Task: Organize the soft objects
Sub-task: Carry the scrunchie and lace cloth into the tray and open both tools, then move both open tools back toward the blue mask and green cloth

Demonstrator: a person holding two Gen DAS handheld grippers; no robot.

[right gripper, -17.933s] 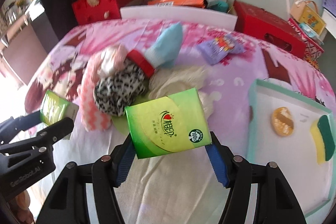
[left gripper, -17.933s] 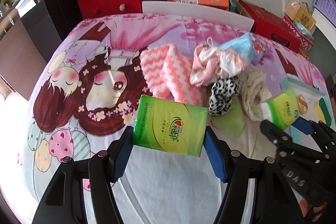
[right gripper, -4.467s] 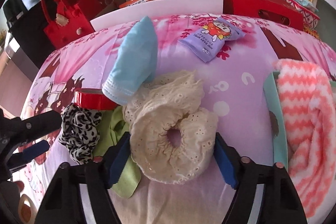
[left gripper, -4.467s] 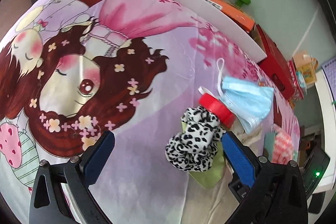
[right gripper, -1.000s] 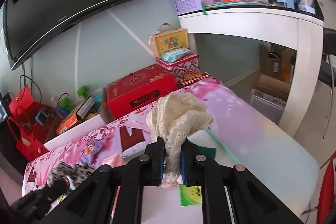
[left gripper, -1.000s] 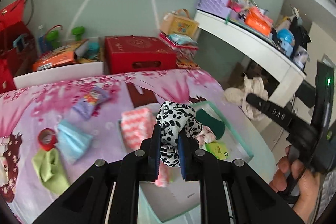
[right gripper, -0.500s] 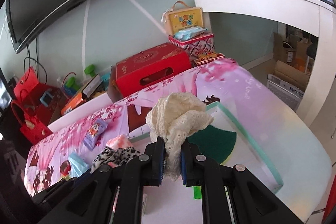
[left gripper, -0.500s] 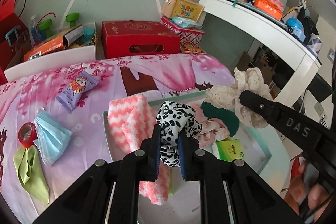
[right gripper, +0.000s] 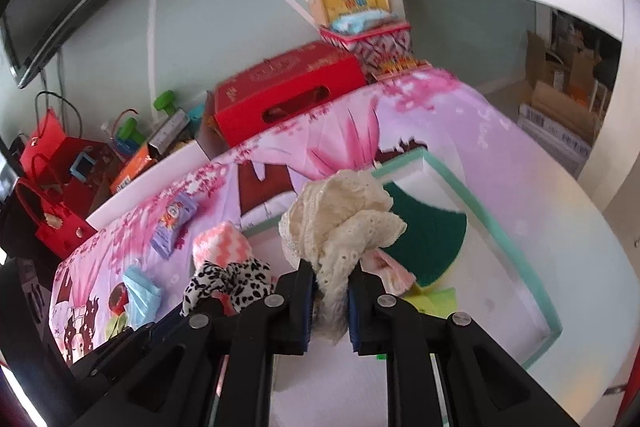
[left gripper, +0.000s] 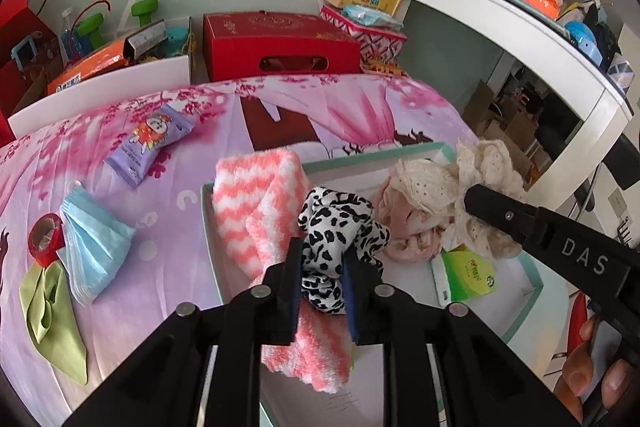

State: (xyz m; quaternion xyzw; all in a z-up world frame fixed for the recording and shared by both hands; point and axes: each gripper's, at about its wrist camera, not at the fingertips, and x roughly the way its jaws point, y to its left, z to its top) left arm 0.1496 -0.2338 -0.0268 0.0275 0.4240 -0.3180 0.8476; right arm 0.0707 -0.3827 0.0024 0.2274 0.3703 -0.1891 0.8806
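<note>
My left gripper (left gripper: 320, 277) is shut on a leopard-print scrunchie (left gripper: 340, 227) and holds it over the mint-rimmed white tray (left gripper: 380, 153). My right gripper (right gripper: 329, 301) is shut on a cream lace scrunchie (right gripper: 344, 223), also above the tray (right gripper: 500, 227); it shows at the right of the left wrist view (left gripper: 480, 183). In the tray lie a pink-and-white chevron towel (left gripper: 256, 203), a pale pink cloth (left gripper: 412, 227), a green tissue pack (left gripper: 466, 277) and a dark green sponge (right gripper: 428, 235).
On the pink cartoon bedsheet left of the tray lie a blue face mask (left gripper: 96, 239), a red tape roll (left gripper: 44, 239), a green cloth (left gripper: 52, 319) and a purple snack packet (left gripper: 150, 143). A red box (left gripper: 276, 45) and a white desk (left gripper: 520, 23) stand behind.
Both grippers have come down closer to the tray with their scrunchies still held. The cream scrunchie now hangs over the pink cloth in the tray.
</note>
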